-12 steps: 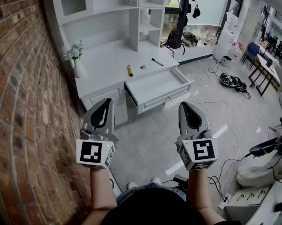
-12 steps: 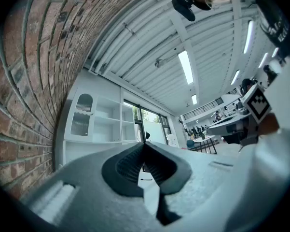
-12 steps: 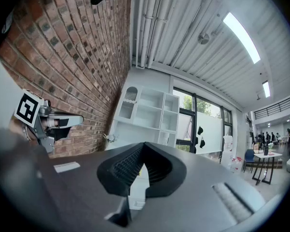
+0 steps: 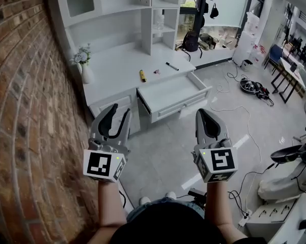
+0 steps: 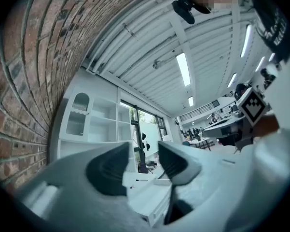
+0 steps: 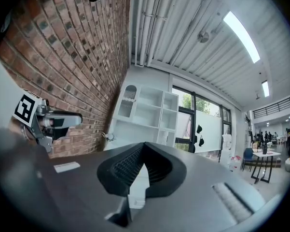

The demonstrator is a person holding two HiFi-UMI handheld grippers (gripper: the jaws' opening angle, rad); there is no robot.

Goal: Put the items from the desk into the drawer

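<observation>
Brick wall (image 4: pixel 20 85) down the left side, grey floor, and a big white shelving unit with a white desk surface (image 4: pixel 112 60) built into it. Its one white pull-out drawer (image 4: pixel 168 93) is open and looks empty, so I'd say nothing's been put away yet and the whole job is left. Both tools hang over the floor, well apart from the surface. The left tool (image 4: pixel 120 111) has its jaws slightly apart with nothing between them, and the right tool (image 4: pixel 203 113) is pinched together, also empty. On the surface I count three small things: one yellow cylinder-shaped tube (image 4: pixel 141 75), one black marker pen (image 4: pixel 171 66) and one tiny pink bit (image 4: pixel 156 72) I can't identify. There's also one white vase of pale flowers (image 4: pixel 83 65).
</observation>
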